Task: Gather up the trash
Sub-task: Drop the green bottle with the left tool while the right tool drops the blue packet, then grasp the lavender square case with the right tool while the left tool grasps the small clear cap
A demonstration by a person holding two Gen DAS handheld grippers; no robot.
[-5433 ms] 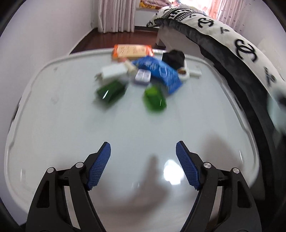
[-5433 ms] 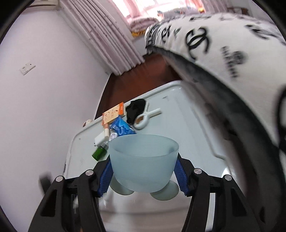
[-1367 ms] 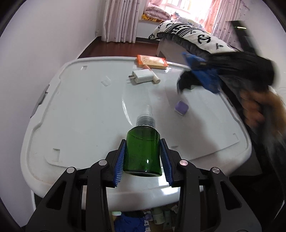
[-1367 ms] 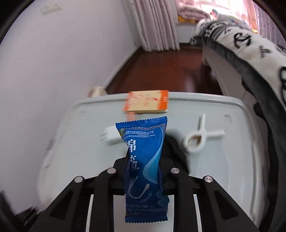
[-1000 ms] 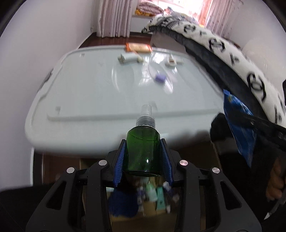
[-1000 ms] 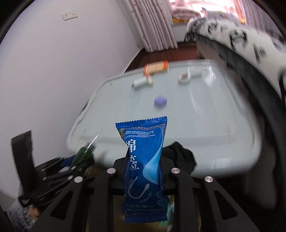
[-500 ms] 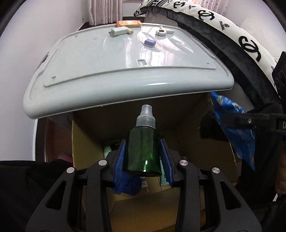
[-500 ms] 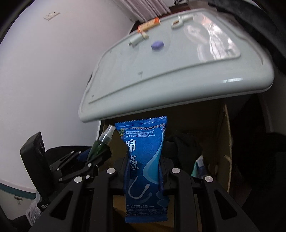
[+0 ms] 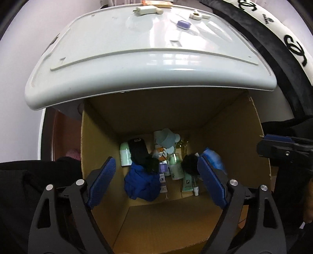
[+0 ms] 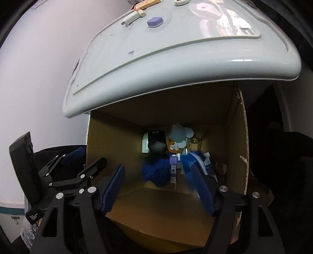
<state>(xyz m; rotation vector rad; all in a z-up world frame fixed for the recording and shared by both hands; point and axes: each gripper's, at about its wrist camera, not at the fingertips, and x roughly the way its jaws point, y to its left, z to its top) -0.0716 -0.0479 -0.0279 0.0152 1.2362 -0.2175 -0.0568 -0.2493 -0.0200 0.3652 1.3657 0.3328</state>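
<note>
Two grippers hang over one open cardboard box [image 9: 230, 136], which stands under the near edge of the white bench [image 9: 137, 64].

From the left wrist, the left gripper [image 9: 156, 177] has just been spreading its fingers [image 9: 101, 181], and they now stand wide apart with nothing between the pads. The trash lies far below them on the floor of the box: a crumpled blue cloth [image 9: 141, 183], a black case [image 9: 138, 151], pale tubes and bottles [image 9: 176, 166], a blurred black lump [image 9: 188, 163] and a blurred blue packet [image 9: 214, 158] just beyond the right-hand finger. The right gripper [image 9: 281, 146] shows at the box's right rim. A purple block [image 9: 183, 24] and a white charger [image 9: 148, 10] lie on the bench, well beyond the box.

From the right wrist, the right gripper [image 10: 158, 185] has likewise just been opening, and its fingers [image 10: 112, 187] grip nothing. The blue packet [image 10: 190, 158], blurred, is inside the box just past the right-hand finger, beside the blue cloth [image 10: 156, 172]. The left gripper [image 10: 74, 172] hangs at the box's left wall.
</note>
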